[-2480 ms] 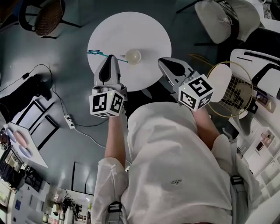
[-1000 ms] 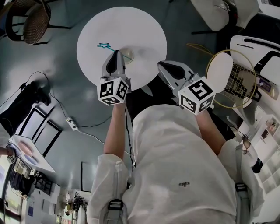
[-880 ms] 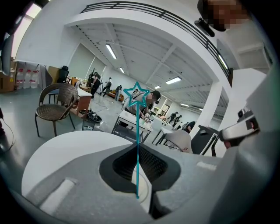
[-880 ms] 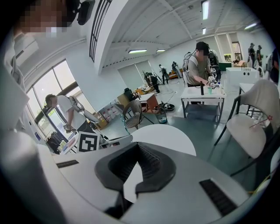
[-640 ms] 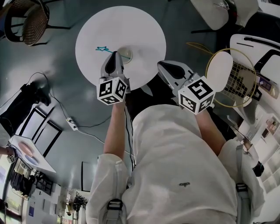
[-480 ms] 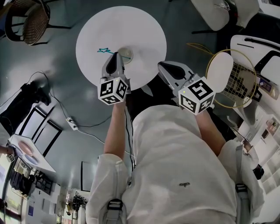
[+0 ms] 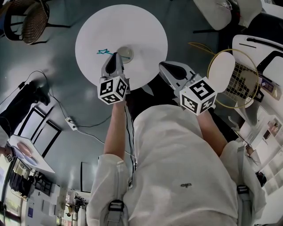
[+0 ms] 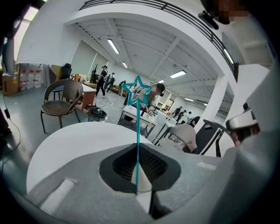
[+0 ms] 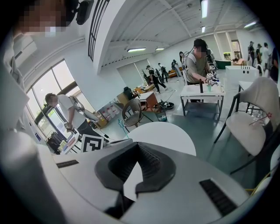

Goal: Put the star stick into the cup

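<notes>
A teal star stick [image 7: 105,52] is pinched in my left gripper [image 7: 116,56], which is shut on it over the round white table [image 7: 141,26]. Its star end points left of the small white cup [image 7: 125,54], which stands just beyond the gripper's tip. In the left gripper view the stick [image 8: 138,127] stands upright between the jaws of the left gripper [image 8: 137,146], star on top, over the table [image 8: 65,144]. The cup is not clearly visible there. My right gripper [image 7: 166,66] hovers shut at the table's near right edge, holding nothing. The right gripper [image 9: 138,145] looks toward the table [image 9: 162,135].
A wicker chair [image 7: 24,20] stands at the far left and a white chair [image 7: 221,13] at the far right. A round gold-rimmed wire frame [image 7: 230,81] is right of my right gripper. Cables [image 7: 75,126] lie on the floor at left. People work at distant desks.
The left gripper has moved forward over the table with the stick, bringing the star nearer the cup. In the last second it barely shifts. The right gripper stays put.
</notes>
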`<state>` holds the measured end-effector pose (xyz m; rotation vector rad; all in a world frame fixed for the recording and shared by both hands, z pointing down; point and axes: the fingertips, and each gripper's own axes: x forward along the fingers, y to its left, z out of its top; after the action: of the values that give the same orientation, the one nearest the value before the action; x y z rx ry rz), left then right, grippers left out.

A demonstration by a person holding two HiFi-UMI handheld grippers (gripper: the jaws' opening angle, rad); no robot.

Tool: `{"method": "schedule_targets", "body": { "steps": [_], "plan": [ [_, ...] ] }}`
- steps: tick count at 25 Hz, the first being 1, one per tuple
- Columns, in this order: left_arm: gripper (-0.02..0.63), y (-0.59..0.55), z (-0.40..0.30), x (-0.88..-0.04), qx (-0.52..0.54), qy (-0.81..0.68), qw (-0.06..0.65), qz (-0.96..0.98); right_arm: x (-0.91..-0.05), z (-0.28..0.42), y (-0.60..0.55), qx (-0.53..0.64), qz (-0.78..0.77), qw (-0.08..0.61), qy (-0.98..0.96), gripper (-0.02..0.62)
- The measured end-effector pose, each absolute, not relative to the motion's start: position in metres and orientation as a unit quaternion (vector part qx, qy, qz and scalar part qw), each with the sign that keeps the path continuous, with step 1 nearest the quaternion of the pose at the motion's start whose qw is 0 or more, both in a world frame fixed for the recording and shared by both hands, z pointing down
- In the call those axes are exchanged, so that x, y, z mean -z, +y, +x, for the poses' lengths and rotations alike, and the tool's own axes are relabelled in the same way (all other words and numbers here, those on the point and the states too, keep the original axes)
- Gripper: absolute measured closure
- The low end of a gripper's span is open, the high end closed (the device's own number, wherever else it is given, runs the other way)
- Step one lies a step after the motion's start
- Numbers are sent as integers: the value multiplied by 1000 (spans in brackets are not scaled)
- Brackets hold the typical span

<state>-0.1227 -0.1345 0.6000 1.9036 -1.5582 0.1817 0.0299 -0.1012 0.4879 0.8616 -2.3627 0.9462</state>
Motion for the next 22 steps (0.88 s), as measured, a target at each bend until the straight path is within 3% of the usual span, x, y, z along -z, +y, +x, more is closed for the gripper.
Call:
{"method": "schedule_targets", "body": {
  "steps": [22],
  "plan": [
    [588,-136,-124,-619,-93,-606,326,720,-491,32,-102,-342,312,228,-856,588]
  ]
}}
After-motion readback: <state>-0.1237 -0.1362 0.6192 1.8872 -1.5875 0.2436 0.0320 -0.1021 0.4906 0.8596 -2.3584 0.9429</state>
